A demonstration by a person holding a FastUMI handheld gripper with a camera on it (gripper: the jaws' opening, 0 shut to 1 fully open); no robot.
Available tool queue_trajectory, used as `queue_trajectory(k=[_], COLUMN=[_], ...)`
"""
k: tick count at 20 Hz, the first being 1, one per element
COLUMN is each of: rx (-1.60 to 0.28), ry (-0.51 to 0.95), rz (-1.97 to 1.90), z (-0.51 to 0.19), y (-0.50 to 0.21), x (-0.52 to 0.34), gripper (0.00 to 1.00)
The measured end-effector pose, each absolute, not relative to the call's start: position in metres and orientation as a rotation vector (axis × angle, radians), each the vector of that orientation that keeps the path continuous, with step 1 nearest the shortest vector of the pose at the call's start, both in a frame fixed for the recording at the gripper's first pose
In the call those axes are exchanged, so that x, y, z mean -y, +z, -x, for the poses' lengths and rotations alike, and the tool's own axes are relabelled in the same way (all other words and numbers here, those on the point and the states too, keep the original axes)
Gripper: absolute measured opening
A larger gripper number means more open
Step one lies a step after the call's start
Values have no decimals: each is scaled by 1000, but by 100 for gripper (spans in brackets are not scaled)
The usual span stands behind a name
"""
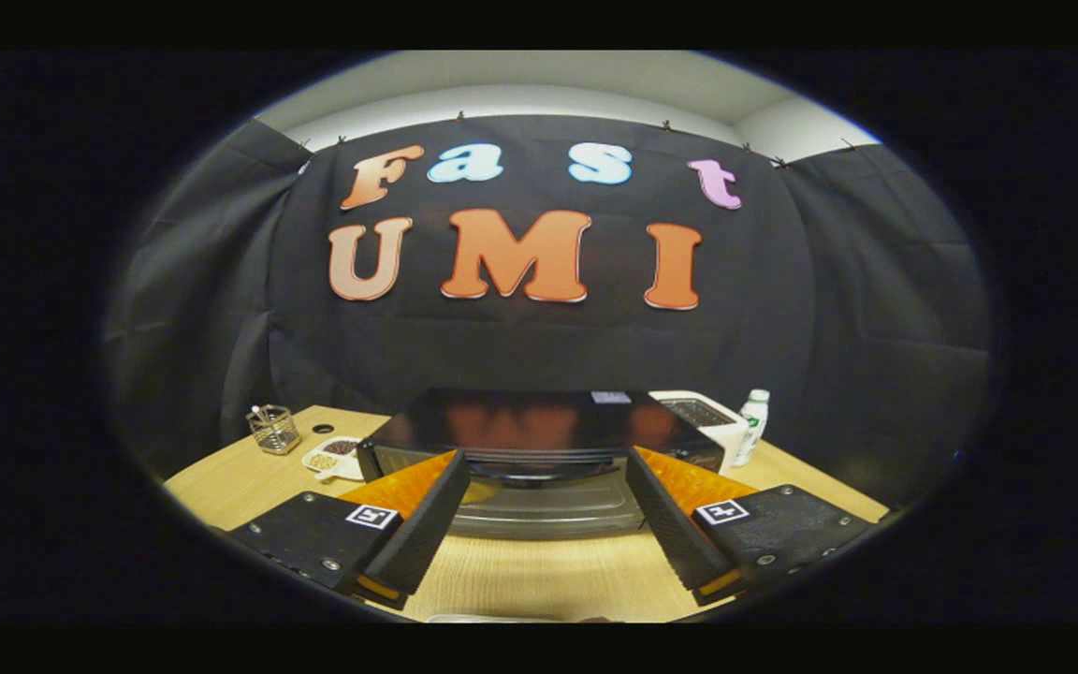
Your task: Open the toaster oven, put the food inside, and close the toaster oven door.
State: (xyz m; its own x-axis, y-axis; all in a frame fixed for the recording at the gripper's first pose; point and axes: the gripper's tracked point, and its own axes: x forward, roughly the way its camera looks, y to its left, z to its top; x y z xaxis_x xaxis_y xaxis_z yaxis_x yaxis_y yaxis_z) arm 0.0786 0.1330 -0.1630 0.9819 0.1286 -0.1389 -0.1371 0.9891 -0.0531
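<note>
A black toaster oven (539,421) with a glossy top stands on the wooden table (539,576), straight ahead of me. Its front with the dark handle (539,468) and the silvery glass door (548,510) faces me, low between my fingers. I cannot tell whether the door is tipped down or closed. My gripper (548,459) is open, its fingertips wide apart on either side of the handle, and I see no contact with it. A small yellowish patch (478,491) shows behind the glass beside the left finger. A pale sliver of something (492,618) lies at the near table edge.
Left of the oven stand a wire basket (274,429), a small dark disc (322,429) and a white divided dish (333,457) with snacks. Behind the oven on the right are a white appliance (703,417) and a plastic bottle (752,426). Black cloth walls close the booth.
</note>
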Motion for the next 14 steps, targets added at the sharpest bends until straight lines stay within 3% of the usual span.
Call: queue_trajectory(k=[8, 14], rx=[-35, -10], ry=[111, 104], rz=[73, 33], z=[-28, -24], y=[-70, -64], x=[-103, -74], gripper=[100, 100])
